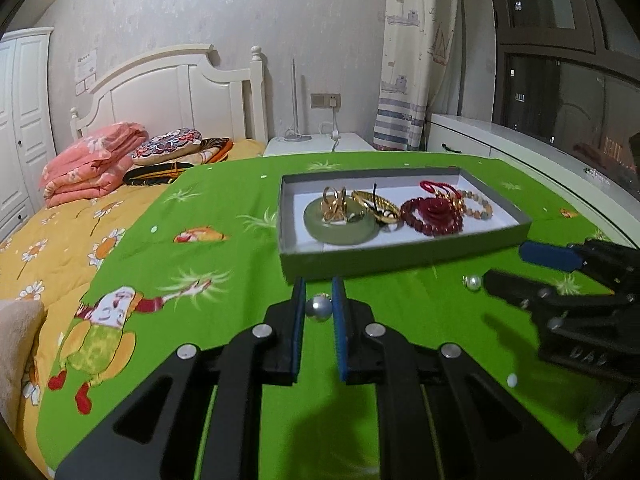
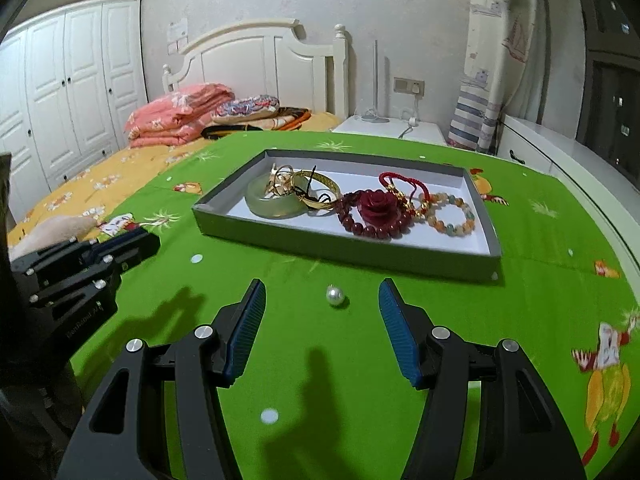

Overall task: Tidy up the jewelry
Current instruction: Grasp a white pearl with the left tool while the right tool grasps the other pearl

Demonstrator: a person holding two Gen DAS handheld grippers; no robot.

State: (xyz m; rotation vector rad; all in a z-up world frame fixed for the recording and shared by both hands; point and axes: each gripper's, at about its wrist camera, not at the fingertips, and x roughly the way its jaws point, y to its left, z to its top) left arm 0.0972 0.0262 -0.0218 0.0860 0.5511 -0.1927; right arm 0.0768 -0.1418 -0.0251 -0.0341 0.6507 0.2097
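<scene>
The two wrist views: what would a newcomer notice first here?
The bright green cartoon cloth strikes first, then the grey tray on it, crowded with a jade bangle, a gold bangle and a red bead bracelet. In front, the left tool pinches one pearl; another pearl lies before the open right tool.

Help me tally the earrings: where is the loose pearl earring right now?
The loose pearl earring lies on the green cloth, just in front of the grey tray, ahead of the open right gripper.
</scene>
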